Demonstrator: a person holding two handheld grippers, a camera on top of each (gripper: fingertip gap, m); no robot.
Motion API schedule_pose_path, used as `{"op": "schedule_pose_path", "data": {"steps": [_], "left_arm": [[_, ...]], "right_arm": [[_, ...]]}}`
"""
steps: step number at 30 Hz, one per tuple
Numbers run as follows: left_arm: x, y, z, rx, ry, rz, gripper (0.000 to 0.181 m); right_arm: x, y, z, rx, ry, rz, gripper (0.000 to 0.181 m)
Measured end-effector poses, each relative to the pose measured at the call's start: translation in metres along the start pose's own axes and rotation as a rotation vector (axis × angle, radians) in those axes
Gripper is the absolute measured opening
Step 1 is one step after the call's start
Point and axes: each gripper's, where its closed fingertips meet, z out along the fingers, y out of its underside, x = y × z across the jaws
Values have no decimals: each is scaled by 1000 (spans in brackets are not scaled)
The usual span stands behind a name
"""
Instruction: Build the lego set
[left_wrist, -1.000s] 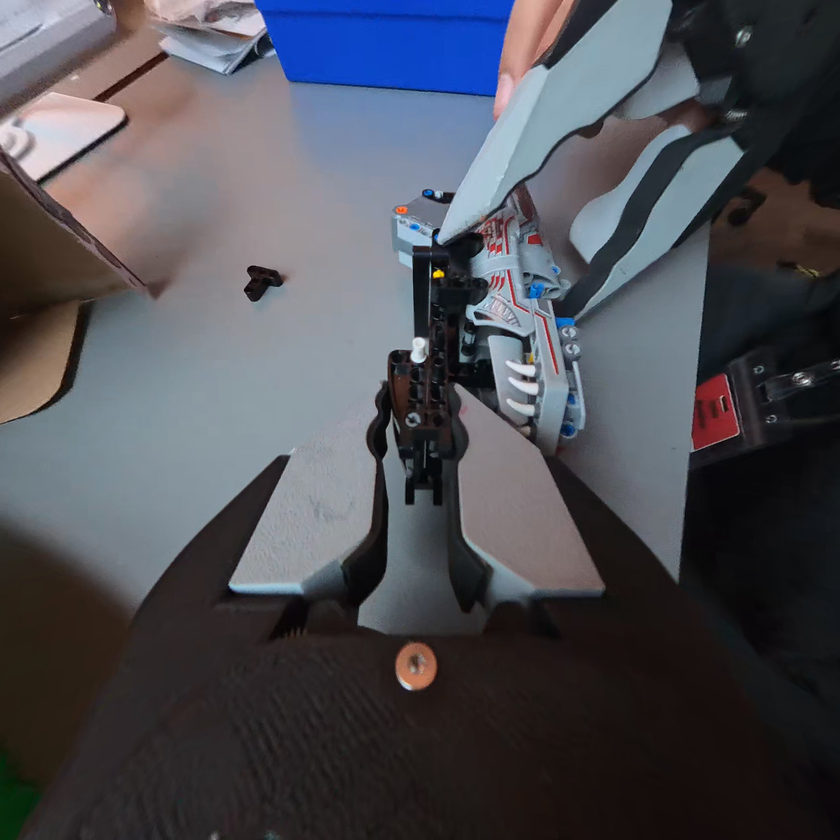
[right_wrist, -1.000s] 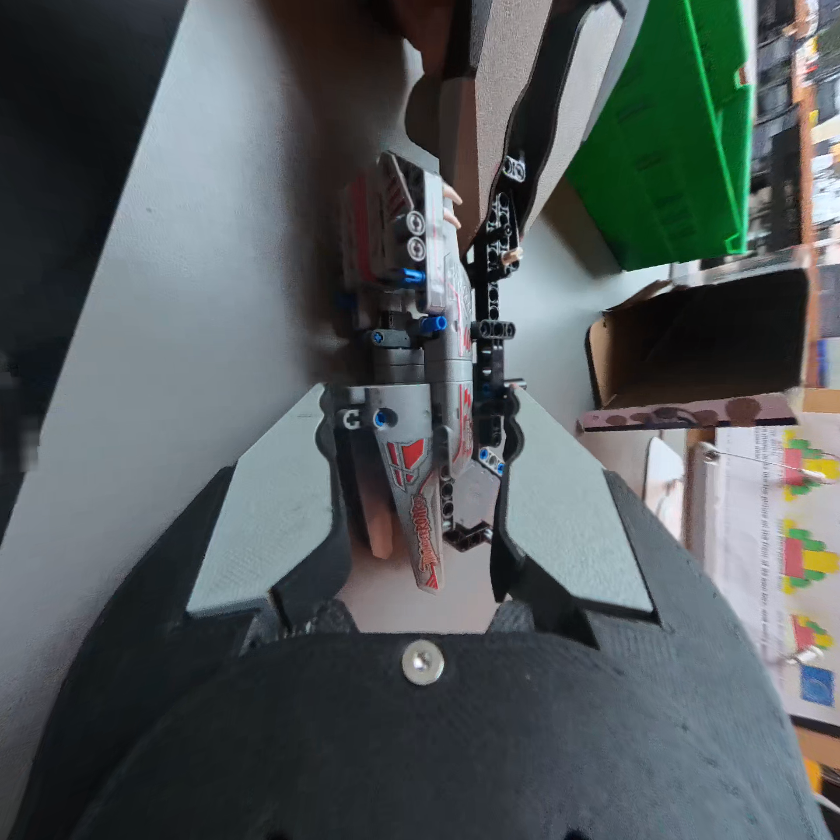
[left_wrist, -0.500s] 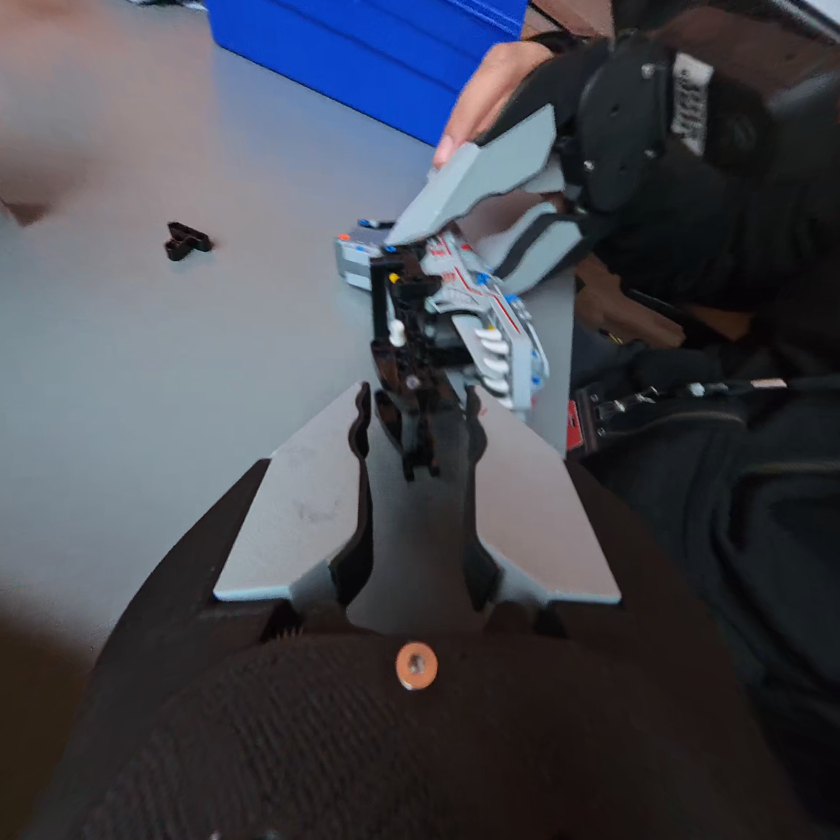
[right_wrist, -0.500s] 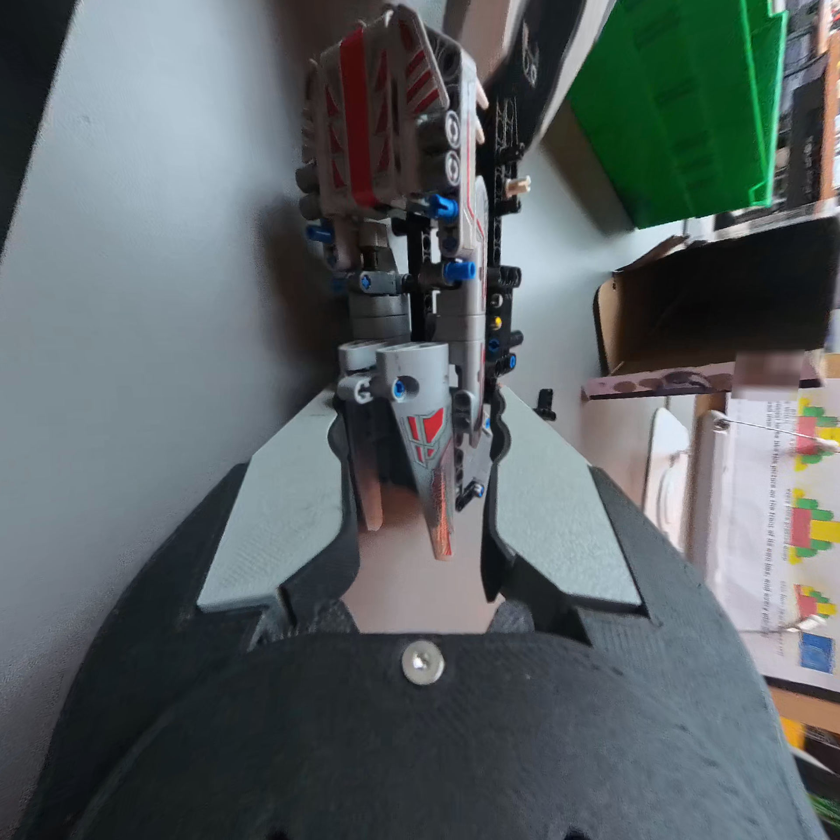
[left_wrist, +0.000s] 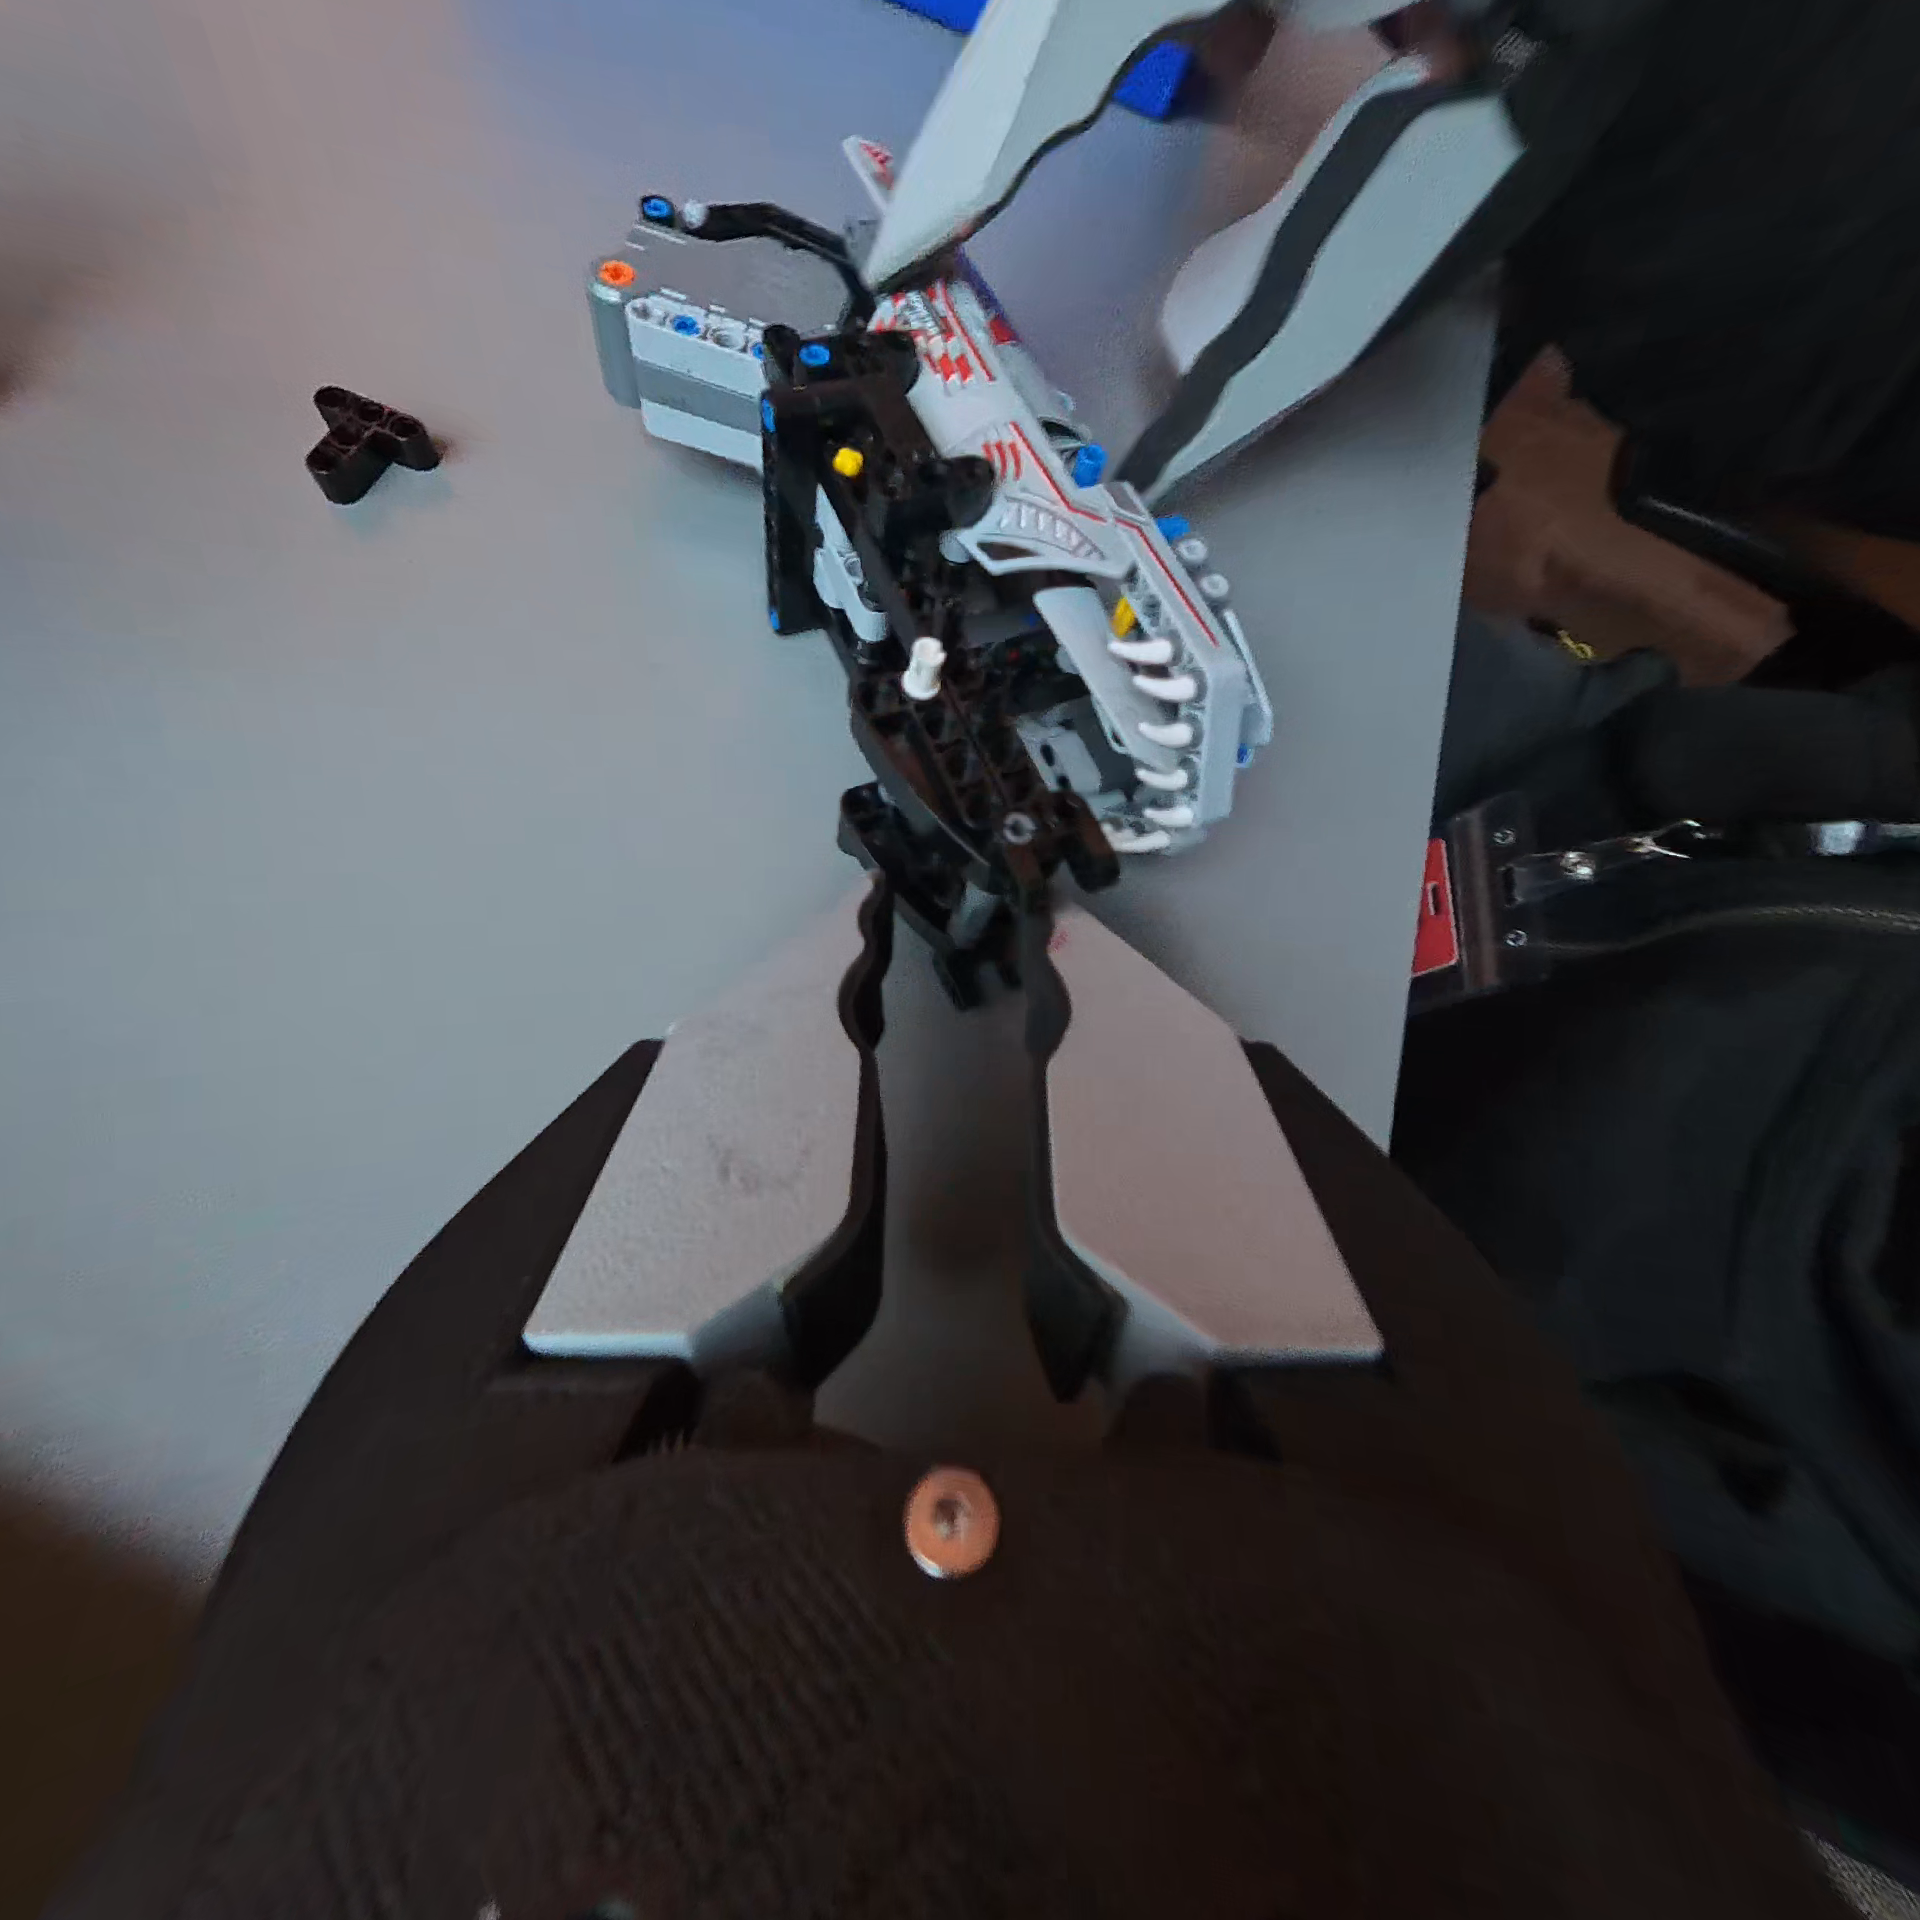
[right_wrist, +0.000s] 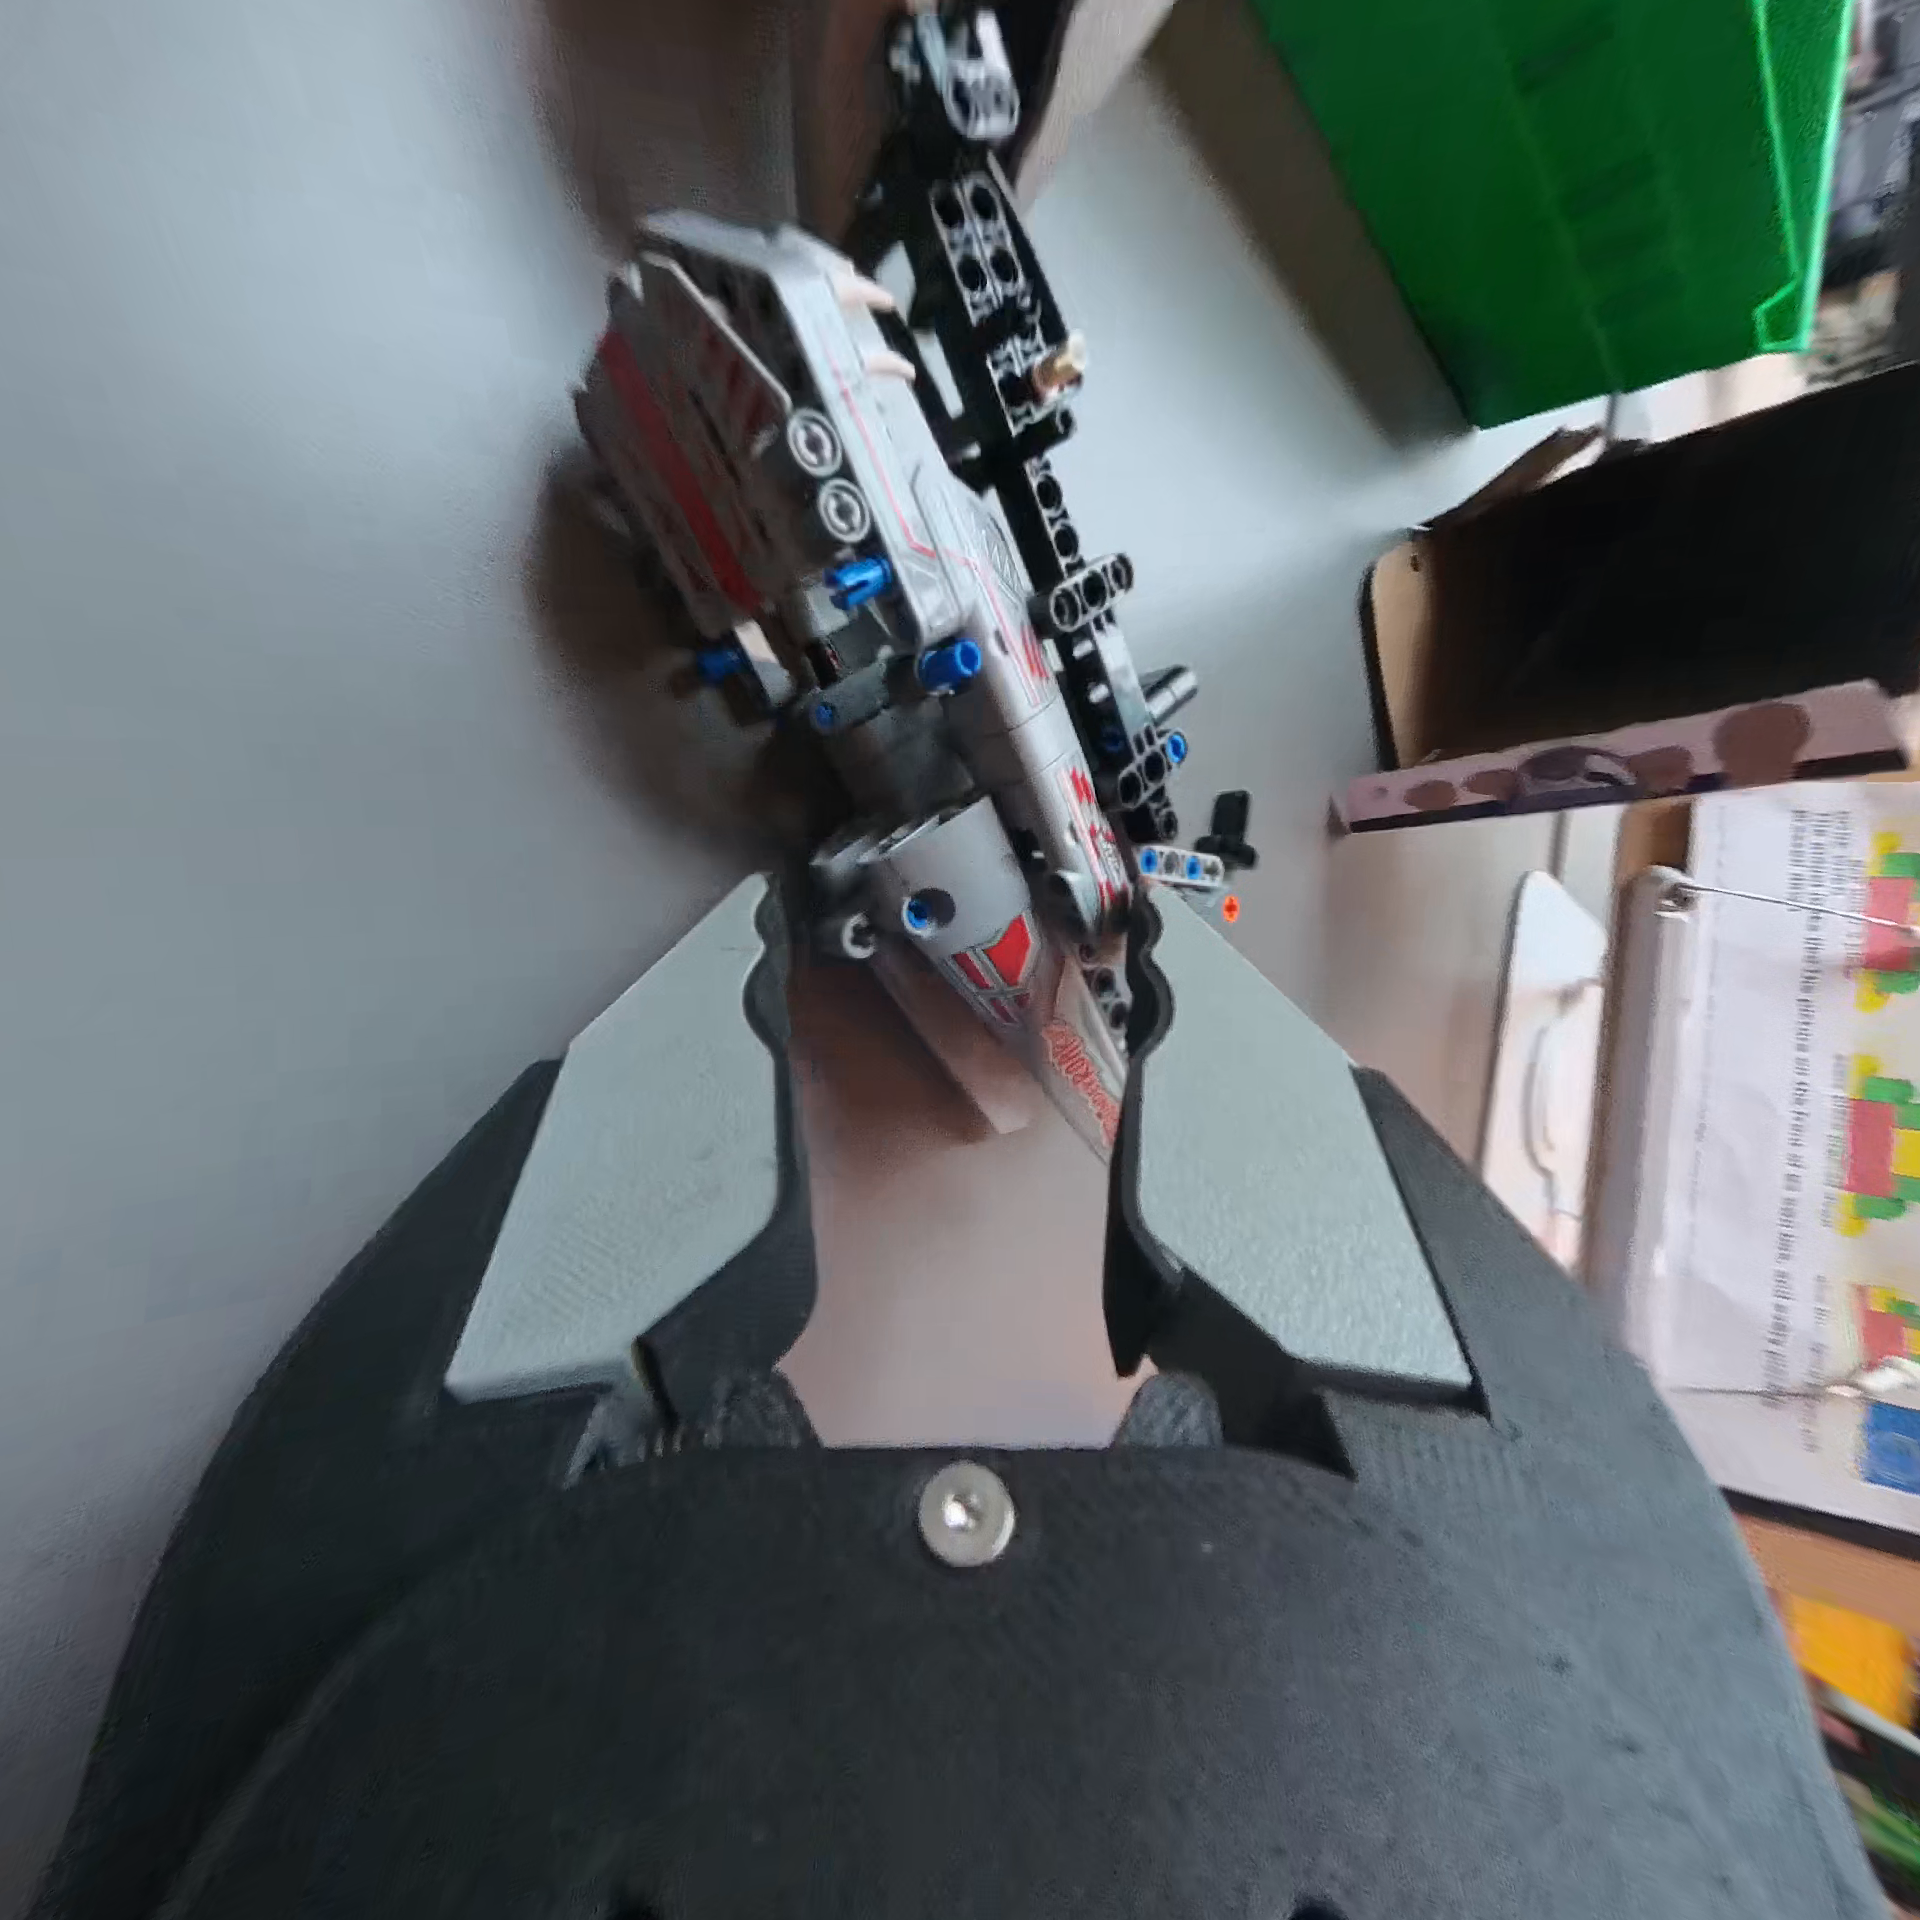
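The lego model is a grey shark-like body with red markings, white teeth and a black frame, held over the grey table. My left gripper is shut on the model's black frame end. My right gripper is shut on the model's grey pointed tail end; it also shows in the left wrist view, at the model's far end. A grey battery box lies on the table, joined to the model by a black wire. A loose black piece lies to the left.
A green bin, a cardboard box and a printed sheet are on the far side. A blue bin is at the back. The table's edge runs close on the right, with a person's dark clothing beyond. My hands' fingertips stand some 11 cm from each other.
My left jaws widened half a second ago and have narrowed onto the black frame again. The model has tilted over in both views. The battery box and its wire now show more fully.
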Motion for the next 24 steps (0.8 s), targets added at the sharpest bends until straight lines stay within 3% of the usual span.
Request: {"op": "schedule_pose_path", "data": {"steps": [2, 6, 9, 12, 15, 18, 19, 20, 22, 24], "left_arm": [[3, 4, 6, -41, 0, 17, 23], [2, 7, 12, -75, -73, 93, 22], [-5, -1, 20, -53, -168, -23, 18], [-12, -8, 25, -24, -299, -102, 14], [2, -12, 36, -25, -285, -127, 15], [13, -12, 40, -31, -262, -95, 15], [17, -12, 40, -33, -238, -86, 15], [23, -12, 41, -25, -210, -93, 14], [35, -13, 43, -19, -150, -92, 0], [43, -15, 45, -13, -126, -72, 0]], "right_arm": [[-5, -9, -12, 81, -84, 94, 59], [10, -36, -30, 272, -121, 325, 33], [14, -50, -27, 331, -156, 527, 34], [7, -61, -20, 353, -145, 577, 41], [8, -63, -9, 280, -46, 644, 41], [1, -48, -4, 137, 27, 543, 31], [4, -40, -7, 99, 64, 508, 31], [7, -35, -11, 93, 85, 505, 45], [12, -20, -18, 53, 106, 543, 32], [9, -18, -25, 67, 84, 566, 38]]}}
